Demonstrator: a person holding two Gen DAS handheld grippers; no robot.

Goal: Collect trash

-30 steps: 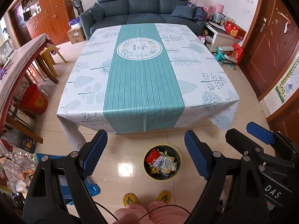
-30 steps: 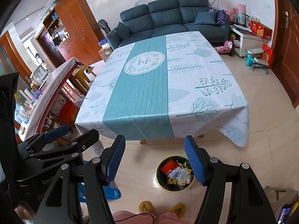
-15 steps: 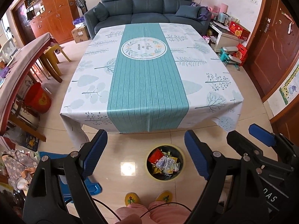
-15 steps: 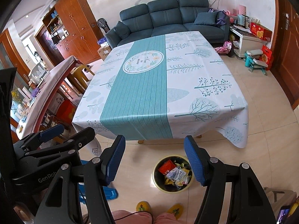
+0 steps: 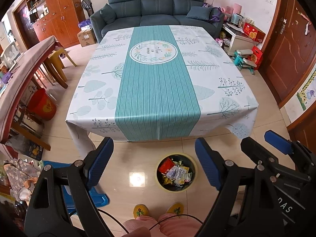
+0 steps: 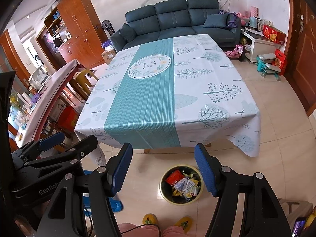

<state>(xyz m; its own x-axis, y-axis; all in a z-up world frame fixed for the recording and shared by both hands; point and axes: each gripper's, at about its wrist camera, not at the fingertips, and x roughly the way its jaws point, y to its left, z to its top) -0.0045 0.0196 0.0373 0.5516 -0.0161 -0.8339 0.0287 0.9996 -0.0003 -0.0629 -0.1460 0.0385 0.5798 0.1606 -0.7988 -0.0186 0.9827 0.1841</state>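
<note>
A round bin point(image 5: 175, 174) with a yellow rim stands on the tiled floor in front of the table and holds several wrappers point(image 5: 178, 174), one red. It also shows in the right wrist view point(image 6: 181, 184). My left gripper point(image 5: 154, 163) is open and empty, held high above the floor just left of the bin. My right gripper point(image 6: 163, 169) is open and empty above the bin. The table point(image 5: 158, 83) has a white and teal cloth with nothing on it.
A dark sofa point(image 5: 156, 6) stands behind the table. A long side table point(image 5: 21, 73) with stools and a red bucket point(image 5: 42, 104) is at the left. A blue plastic item point(image 5: 96, 197) lies on the floor at left. The person's slippers point(image 5: 158, 211) are below.
Both grippers have tilted up slightly, so the table and bin sit lower in the views. Both stay open and empty.
</note>
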